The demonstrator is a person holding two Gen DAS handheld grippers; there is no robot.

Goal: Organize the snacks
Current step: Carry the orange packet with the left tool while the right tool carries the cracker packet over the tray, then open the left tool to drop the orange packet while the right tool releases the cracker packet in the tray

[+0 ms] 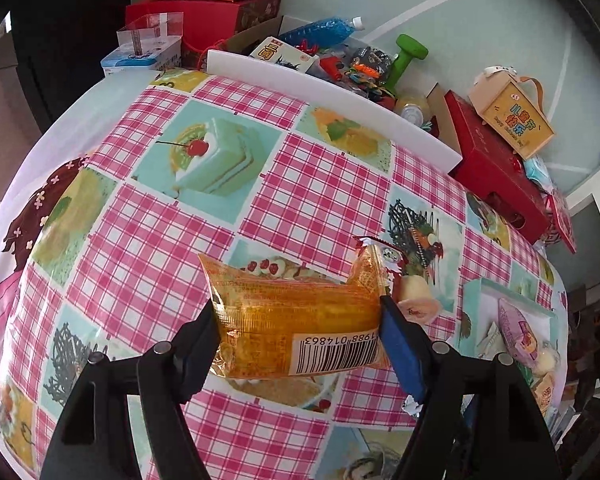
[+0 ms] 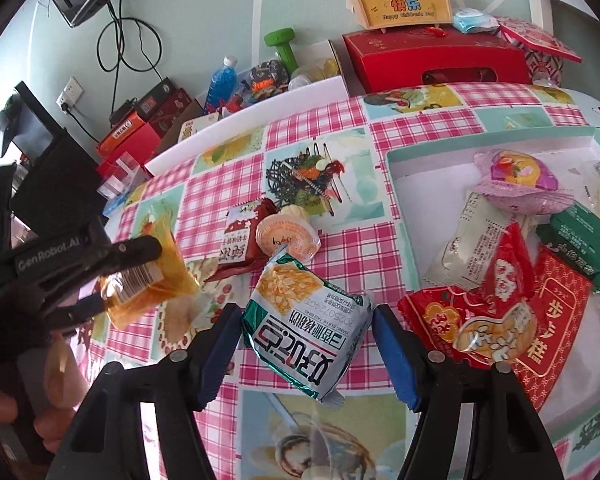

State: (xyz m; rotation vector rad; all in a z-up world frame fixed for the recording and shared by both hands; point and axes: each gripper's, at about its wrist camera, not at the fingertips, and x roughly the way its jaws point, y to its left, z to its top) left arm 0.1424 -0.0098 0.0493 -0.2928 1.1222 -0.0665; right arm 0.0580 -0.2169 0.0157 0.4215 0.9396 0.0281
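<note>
Landmark: the shallow teal-rimmed box [image 2: 492, 140] lying on the checked surface [image 2: 420, 116], white inside.
Left gripper [image 1: 300, 332]: its fingers [image 1: 400, 348] pinch an orange packet [image 1: 296, 320] by its two ends, the barcode facing the camera; the packet is lifted clear of the surface. In the right wrist view this gripper [image 2: 96, 276] and packet [image 2: 148, 280] are well to the left of the box.
Right gripper [image 2: 304, 332]: its fingers [image 2: 392, 344] pinch a green and white packet [image 2: 304, 320] by its sides, tilted, held above the surface just left of the box's near corner.
In the box: a pile of snacks, among them a purple packet [image 2: 516, 176], a pale packet [image 2: 468, 244], a dark green packet [image 2: 580, 240] and red packets [image 2: 548, 316] at the near end, one of which overhangs the rim.
Left of the box, on the surface: a round jelly cup [image 2: 288, 236] touching a red and white packet [image 2: 240, 240].
Beyond the box: a red carton [image 2: 432, 56] at the far edge of the surface, with a small yellow gift box [image 2: 400, 0] on top.
Far left of the box: a white bin [image 2: 256, 108] of oddments with a green dumbbell [image 2: 282, 44] and a blue bottle [image 2: 222, 80].
</note>
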